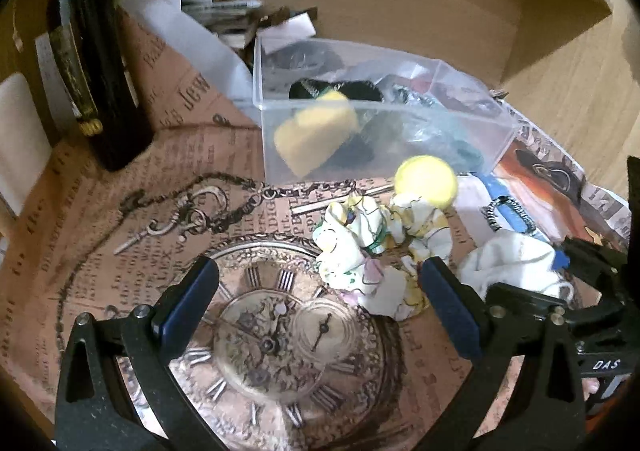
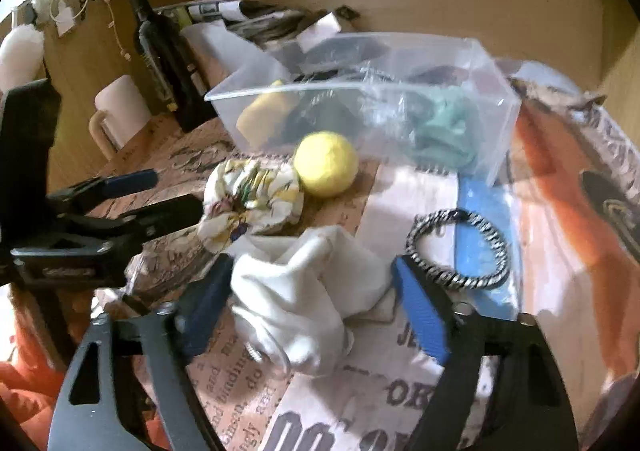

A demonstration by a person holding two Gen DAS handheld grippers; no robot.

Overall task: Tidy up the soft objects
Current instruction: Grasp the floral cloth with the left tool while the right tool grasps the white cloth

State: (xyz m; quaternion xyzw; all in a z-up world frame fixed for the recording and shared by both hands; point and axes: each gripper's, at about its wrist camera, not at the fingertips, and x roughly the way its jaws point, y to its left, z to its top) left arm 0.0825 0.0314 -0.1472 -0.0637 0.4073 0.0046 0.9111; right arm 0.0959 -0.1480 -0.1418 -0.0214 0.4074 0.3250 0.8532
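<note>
Both grippers stand spread wide and hold nothing.

The right gripper (image 2: 312, 303) straddles the white cloth (image 2: 304, 291): the cloth lies directly between its two blue fingers (image 2: 420, 315), bunched into a loose heap on the printed mat (image 2: 240, 391). Neither pad appears to press the fabric yet, though the near-side pad sits just beside its edge. The heap has no clear long axis; it is roughly as wide as the jaw opening, so a straight closure should gather it.

The left gripper (image 1: 320, 291) points at the floral cloth (image 1: 372, 251), which lies ahead and toward its right finger, touching or nearly touching that pad. Most of this cloth is beyond the fingertips, not between them.

The yellow ball (image 2: 326, 163) rests just past the floral cloth, against the near wall of the clear bin (image 2: 496, 139). The bin lies ahead of both grippers and already holds a yellow sponge (image 2: 264, 115) and a green cloth (image 2: 444, 131).

A braided ring (image 2: 456, 251) lies just outside the right gripper's right finger, apart from the white cloth.

Judgement: the right gripper is the better placed for the next pick, being already centred on its cloth. The left gripper needs to shift rightward and forward before closing. The bin is then straight ahead for either.
</note>
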